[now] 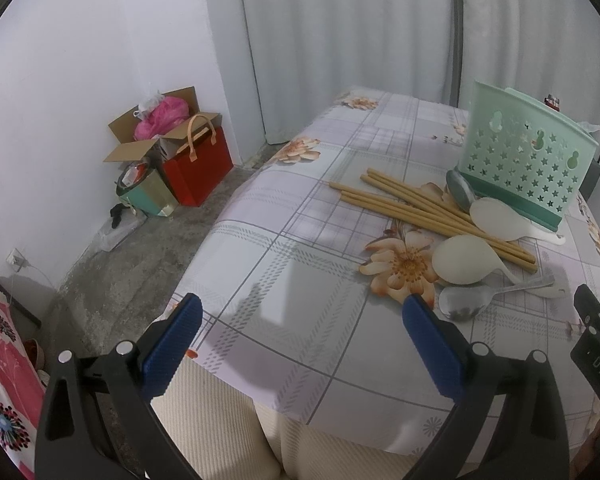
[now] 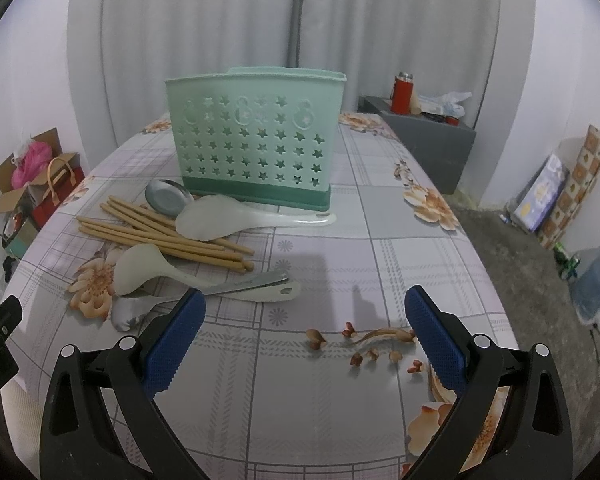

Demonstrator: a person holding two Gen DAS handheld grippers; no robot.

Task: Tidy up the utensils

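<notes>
A mint-green utensil holder (image 2: 256, 140) with star holes stands upright on the flowered tablecloth (image 2: 340, 260); it also shows in the left wrist view (image 1: 528, 156). In front of it lie several wooden chopsticks (image 2: 160, 232) (image 1: 420, 208), two white rice paddles (image 2: 228, 216) (image 2: 148, 268) and two metal spoons (image 2: 168, 196) (image 2: 148, 308). My left gripper (image 1: 304, 320) is open and empty over the table's near left edge. My right gripper (image 2: 306, 312) is open and empty, just right of the nearest spoon and paddle handles.
Cardboard boxes and a red bag (image 1: 200, 168) sit on the floor at the left. A grey cabinet (image 2: 432, 144) with a red flask (image 2: 402, 94) stands at the back right. A water jug (image 2: 596, 280) is on the floor at the right. Curtains hang behind.
</notes>
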